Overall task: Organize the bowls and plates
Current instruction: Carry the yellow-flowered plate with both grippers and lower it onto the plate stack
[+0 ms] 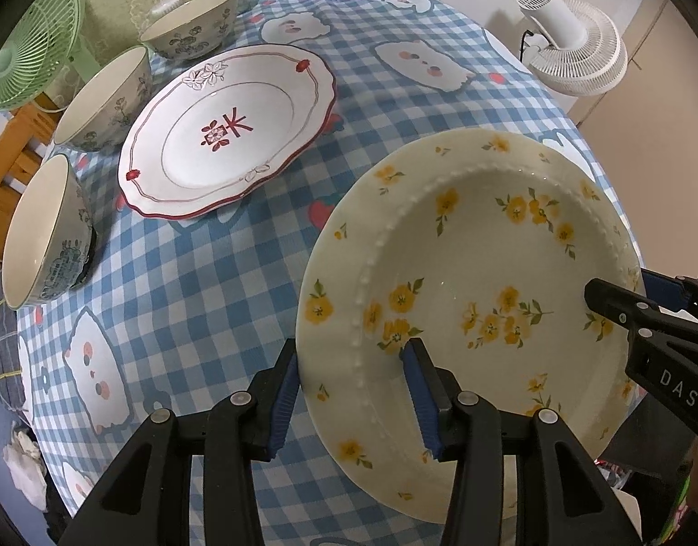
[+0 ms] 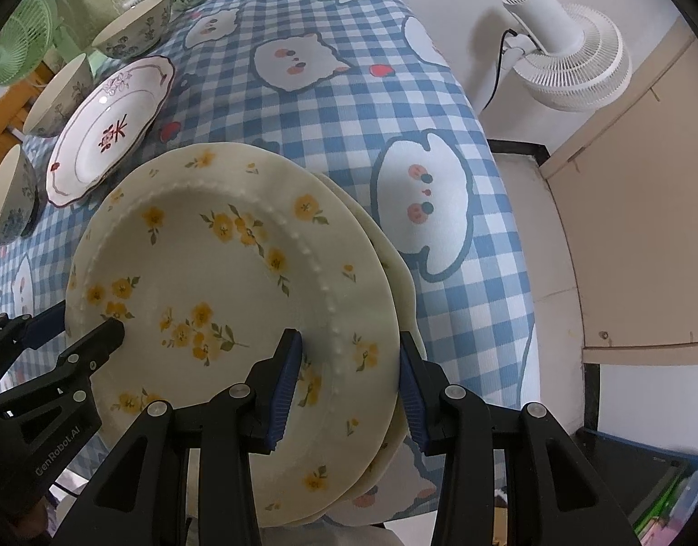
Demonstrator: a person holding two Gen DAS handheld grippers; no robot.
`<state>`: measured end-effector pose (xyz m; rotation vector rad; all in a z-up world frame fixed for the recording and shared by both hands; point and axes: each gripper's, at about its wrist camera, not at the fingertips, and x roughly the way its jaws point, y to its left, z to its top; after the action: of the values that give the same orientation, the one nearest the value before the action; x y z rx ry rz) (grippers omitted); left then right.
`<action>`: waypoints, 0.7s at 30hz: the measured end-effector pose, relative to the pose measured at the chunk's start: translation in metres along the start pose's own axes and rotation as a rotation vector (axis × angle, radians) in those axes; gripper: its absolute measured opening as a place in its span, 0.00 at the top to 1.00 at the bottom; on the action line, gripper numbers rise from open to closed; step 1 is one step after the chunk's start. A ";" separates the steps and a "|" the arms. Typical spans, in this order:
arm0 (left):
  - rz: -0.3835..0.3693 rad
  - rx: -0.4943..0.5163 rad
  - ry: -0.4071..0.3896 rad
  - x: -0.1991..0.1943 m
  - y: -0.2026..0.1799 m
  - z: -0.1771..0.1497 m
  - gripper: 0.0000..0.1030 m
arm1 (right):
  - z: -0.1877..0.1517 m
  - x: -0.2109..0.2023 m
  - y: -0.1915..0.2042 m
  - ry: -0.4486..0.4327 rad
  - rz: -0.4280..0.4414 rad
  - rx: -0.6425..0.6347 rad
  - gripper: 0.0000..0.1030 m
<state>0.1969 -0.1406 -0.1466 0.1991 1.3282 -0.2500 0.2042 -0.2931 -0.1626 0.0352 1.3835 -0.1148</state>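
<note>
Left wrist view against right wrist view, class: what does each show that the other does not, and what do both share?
Only the left wrist view shows the whole red-trimmed plate, unhidden, and the crumpled white thing at the table's edge.

Only the right wrist view shows a second plate lying under the yellow-flowered plate, and the beige cabinet beside the table.

Both show the flowered plate with the left gripper and right gripper clamped across opposite rims, three bowls, the green fan, the white fan and the checked tablecloth.
</note>
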 end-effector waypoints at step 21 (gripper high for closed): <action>0.002 0.022 0.008 0.004 -0.006 0.003 0.45 | 0.005 0.003 0.002 0.027 -0.009 0.029 0.53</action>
<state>0.1990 -0.1474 -0.1498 0.2204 1.3338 -0.2621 0.2096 -0.2919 -0.1644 0.0549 1.4089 -0.1421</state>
